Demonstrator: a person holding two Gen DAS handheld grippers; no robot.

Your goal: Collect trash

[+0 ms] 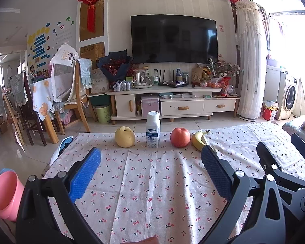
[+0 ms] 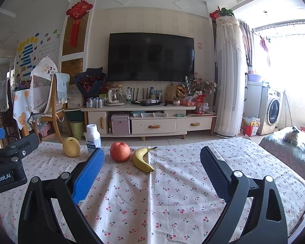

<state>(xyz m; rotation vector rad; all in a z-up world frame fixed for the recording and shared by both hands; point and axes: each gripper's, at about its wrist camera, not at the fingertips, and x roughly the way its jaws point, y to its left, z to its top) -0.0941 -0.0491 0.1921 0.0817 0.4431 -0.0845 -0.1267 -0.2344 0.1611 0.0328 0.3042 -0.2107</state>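
Nothing collected yet: white bottle [image 1: 153, 129] upright at table's far edge between pear [image 1: 124, 136] and apple [image 1: 180, 137]; left gripper [image 1: 150, 172] and right gripper [image 2: 151, 174] both spread wide, empty; pink bin [image 1: 5, 194] near-left.

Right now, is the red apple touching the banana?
Apart. The right wrist view shows tablecloth between the red apple and the banana.

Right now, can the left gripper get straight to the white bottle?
Probably yes. The left gripper is open and lined up with the white bottle, with only bare tablecloth between. The pear and apple stand clear on either side.
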